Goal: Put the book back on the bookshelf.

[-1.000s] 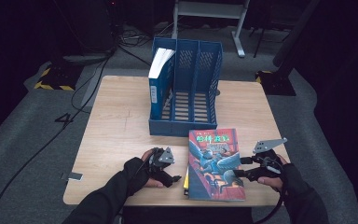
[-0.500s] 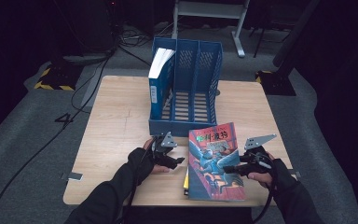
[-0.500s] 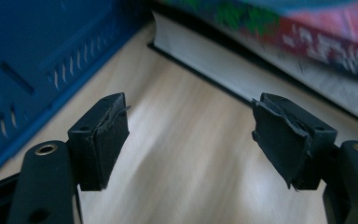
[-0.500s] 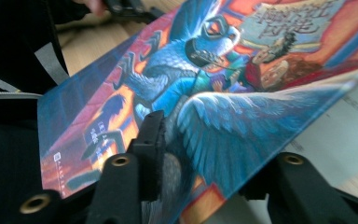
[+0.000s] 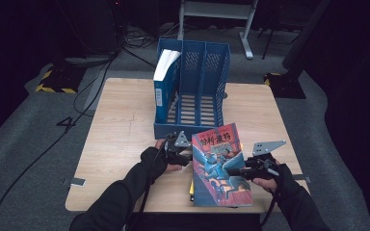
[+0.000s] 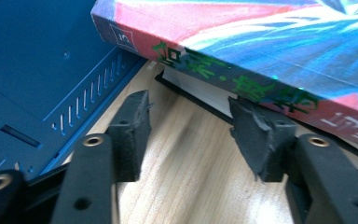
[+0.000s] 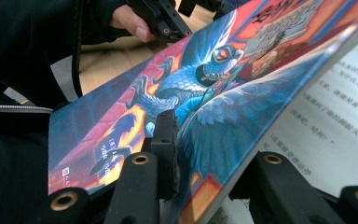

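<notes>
A book with a bright blue and red cover (image 5: 221, 163) lies tilted at the table's front, its far end close to the blue file rack (image 5: 192, 96). My right gripper (image 5: 243, 171) is at its right edge. In the right gripper view one pad rests on the cover (image 7: 205, 84) and the other jaw is under it, so the right gripper (image 7: 205, 154) is shut on the book; its jaws have just been closing. My left gripper (image 5: 185, 153) sits by the spine (image 6: 242, 56). The left gripper (image 6: 191, 105) is open over bare wood, its jaws just narrowed, with the spine above one pad.
The rack holds an upright blue book (image 5: 163, 82) in its left slot; its other slots stand free. White printed pages (image 7: 326, 116) show under the raised cover. A yellow edge (image 5: 191, 190) pokes out beneath the book. The wooden table (image 5: 120, 125) has room at the left.
The book has shifted toward the rack and its right edge has come up. My left gripper moved right and forward to the spine. Both pairs of jaws have narrowed.
</notes>
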The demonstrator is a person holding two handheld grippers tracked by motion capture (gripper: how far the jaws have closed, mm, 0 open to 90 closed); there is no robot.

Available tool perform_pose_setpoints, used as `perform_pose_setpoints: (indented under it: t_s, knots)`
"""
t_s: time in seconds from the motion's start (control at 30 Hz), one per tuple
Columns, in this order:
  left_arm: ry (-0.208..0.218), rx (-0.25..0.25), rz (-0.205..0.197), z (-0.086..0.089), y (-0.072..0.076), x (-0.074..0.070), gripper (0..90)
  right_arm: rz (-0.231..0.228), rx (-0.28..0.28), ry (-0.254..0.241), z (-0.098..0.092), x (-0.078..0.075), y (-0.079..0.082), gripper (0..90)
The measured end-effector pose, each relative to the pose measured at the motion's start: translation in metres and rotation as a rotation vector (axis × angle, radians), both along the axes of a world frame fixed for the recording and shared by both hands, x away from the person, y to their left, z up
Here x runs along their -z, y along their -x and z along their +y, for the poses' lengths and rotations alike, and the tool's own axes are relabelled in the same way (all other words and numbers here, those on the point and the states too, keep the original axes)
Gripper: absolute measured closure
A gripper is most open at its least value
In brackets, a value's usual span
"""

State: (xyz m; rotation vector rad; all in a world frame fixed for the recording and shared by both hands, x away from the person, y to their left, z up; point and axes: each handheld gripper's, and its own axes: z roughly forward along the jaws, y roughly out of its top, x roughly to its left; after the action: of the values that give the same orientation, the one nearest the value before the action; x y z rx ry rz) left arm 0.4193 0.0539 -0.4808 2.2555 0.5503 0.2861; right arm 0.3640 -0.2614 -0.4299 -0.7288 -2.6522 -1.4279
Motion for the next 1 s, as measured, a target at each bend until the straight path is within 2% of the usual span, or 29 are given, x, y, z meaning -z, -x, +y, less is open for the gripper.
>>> perform_pose_setpoints:
  t_s: [0.07,0.13,0.27,0.37,0.43,0.57,0.63,0.73,0.83,0.9,0.97,1.0]
  knots:
    - [0.002,0.005,-0.020,0.002,0.002,-0.004,52.5,-0.024,-0.002,-0.019,0.000,-0.001,0.002,71.8]
    - [0.028,0.016,-0.009,0.005,0.002,-0.007,55.3,-0.050,-0.007,-0.028,0.000,-0.004,0.005,72.4]
    - [0.063,-0.004,-0.015,0.011,0.003,-0.011,57.8,-0.132,-0.009,-0.052,0.003,-0.007,0.012,74.1]
    - [0.119,-0.020,-0.004,0.018,0.000,-0.016,58.1,-0.195,-0.021,-0.060,0.008,-0.009,0.019,74.4]
    - [0.131,-0.027,-0.006,0.020,0.000,-0.019,58.1,-0.219,-0.024,-0.072,0.010,-0.010,0.023,74.6]
    - [0.157,-0.024,-0.016,0.021,0.002,-0.026,55.7,-0.237,-0.035,-0.085,0.010,-0.013,0.027,74.9]
    - [0.177,-0.022,0.003,0.021,0.002,-0.028,54.7,-0.252,-0.043,-0.095,0.008,-0.015,0.029,74.8]
    - [0.198,-0.011,-0.012,0.021,0.003,-0.034,55.8,-0.262,-0.045,-0.106,0.006,-0.016,0.031,74.9]
    - [0.245,0.026,-0.008,0.021,0.005,-0.042,67.8,-0.284,-0.045,-0.113,0.004,-0.018,0.032,75.1]
    - [0.253,0.052,-0.020,0.018,0.006,-0.050,78.1,-0.297,-0.050,-0.120,0.003,-0.020,0.032,75.0]
    - [0.259,0.078,-0.030,0.015,0.006,-0.059,83.4,-0.310,-0.047,-0.122,0.001,-0.021,0.033,74.9]
    - [0.259,0.078,-0.030,0.015,0.006,-0.059,86.1,-0.316,-0.045,-0.121,0.001,-0.022,0.033,74.9]
